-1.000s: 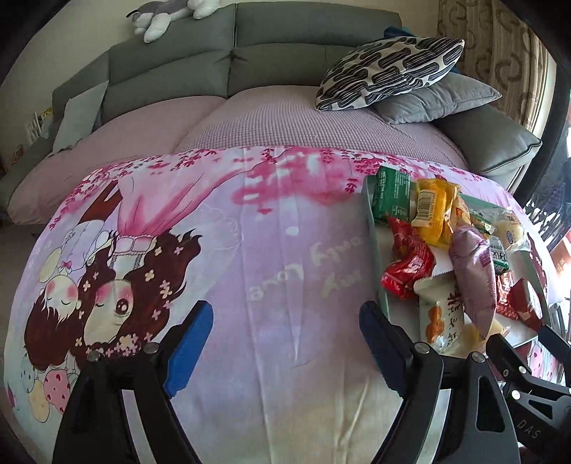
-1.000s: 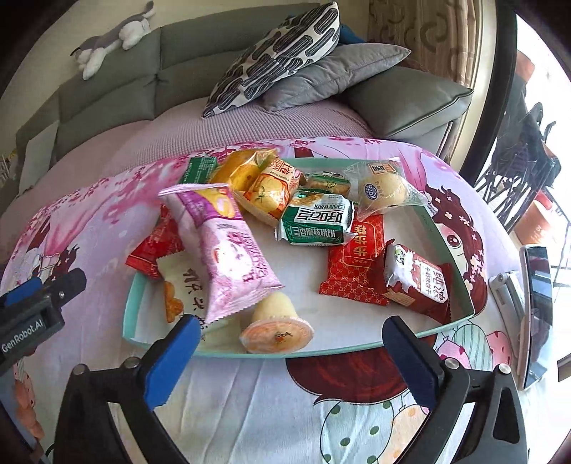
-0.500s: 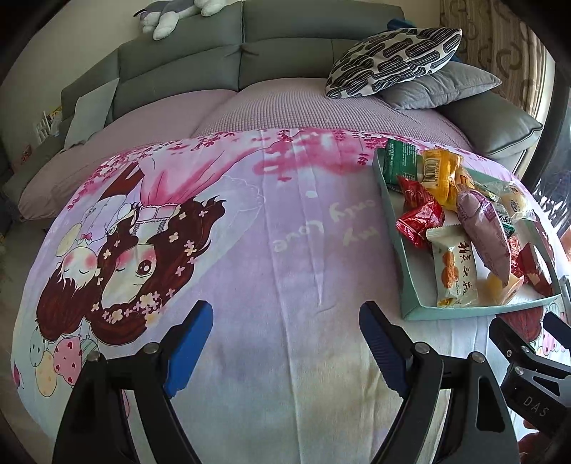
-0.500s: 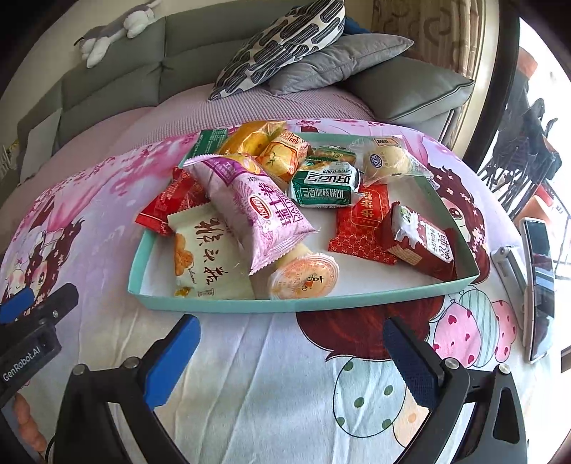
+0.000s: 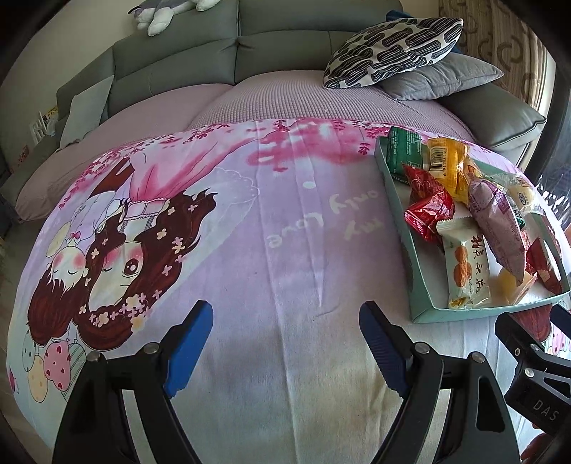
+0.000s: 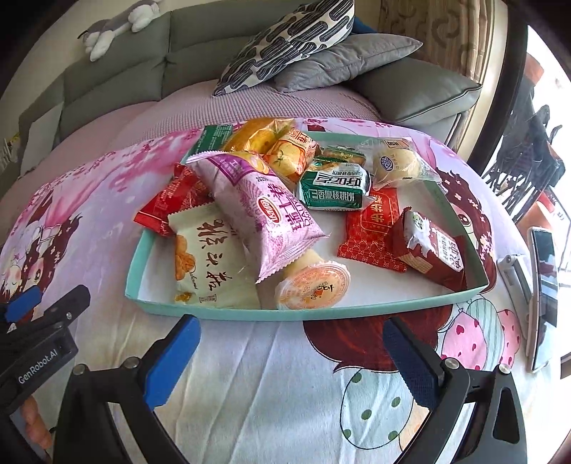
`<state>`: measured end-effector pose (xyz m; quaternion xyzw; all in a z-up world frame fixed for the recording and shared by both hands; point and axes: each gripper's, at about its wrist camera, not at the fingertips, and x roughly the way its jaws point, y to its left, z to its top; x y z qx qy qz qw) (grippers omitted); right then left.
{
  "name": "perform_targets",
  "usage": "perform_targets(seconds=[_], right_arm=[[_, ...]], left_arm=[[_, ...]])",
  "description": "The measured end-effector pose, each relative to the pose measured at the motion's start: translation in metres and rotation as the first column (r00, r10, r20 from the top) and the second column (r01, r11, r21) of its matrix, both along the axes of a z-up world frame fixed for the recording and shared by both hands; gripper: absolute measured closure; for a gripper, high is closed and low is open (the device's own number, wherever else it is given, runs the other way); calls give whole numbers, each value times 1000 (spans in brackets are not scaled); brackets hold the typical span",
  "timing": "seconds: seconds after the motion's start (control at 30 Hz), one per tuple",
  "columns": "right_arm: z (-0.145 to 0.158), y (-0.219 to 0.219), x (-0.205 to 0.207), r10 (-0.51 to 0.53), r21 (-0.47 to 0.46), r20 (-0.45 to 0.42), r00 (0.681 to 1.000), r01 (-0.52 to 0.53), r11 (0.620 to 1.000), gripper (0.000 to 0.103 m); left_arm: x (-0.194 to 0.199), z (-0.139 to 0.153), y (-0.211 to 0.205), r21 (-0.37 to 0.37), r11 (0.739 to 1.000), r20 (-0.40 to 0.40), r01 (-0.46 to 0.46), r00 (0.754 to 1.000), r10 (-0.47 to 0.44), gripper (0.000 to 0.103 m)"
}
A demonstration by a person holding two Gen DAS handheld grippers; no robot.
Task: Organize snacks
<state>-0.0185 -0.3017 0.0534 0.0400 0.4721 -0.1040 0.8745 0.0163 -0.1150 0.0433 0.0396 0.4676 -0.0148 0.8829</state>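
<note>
A teal tray on the cartoon cloth holds several snack packs. Among them are a purple pack, a white pack with orange print, a green pack, a dark red pack and an orange jelly cup. My right gripper hovers just in front of the tray's near rim, open, nothing between its blue pads. My left gripper stands open over bare cloth, left of the tray. The purple pack lies across the white pack there.
A phone on a stand lies right of the tray. A grey sofa with a patterned pillow and a plush toy stands behind the table. The cloth left of the tray carries nothing. Dark furniture stands at far right.
Both views have pulled back and tipped down a little, so the tray sits farther up and fully in view. Both grippers stay open; no snack has moved.
</note>
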Motion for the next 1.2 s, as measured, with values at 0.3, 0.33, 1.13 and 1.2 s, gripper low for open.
perform_targets(seconds=[0.3, 0.33, 1.13, 1.2], right_arm=[[0, 6, 4, 18, -17, -5, 1000, -18, 1000, 0], [1, 7, 4, 19, -18, -4, 1000, -19, 1000, 0], [5, 4, 3, 16, -23, 0, 1000, -16, 1000, 0], [5, 4, 3, 16, -23, 0, 1000, -16, 1000, 0]], left_arm=[[2, 1, 0, -19, 1000, 0, 10, 1000, -10, 18], [2, 2, 1, -21, 1000, 2, 10, 1000, -10, 18], [4, 4, 2, -31, 1000, 4, 5, 1000, -5, 18], [4, 4, 2, -28, 1000, 4, 4, 1000, -4, 18]])
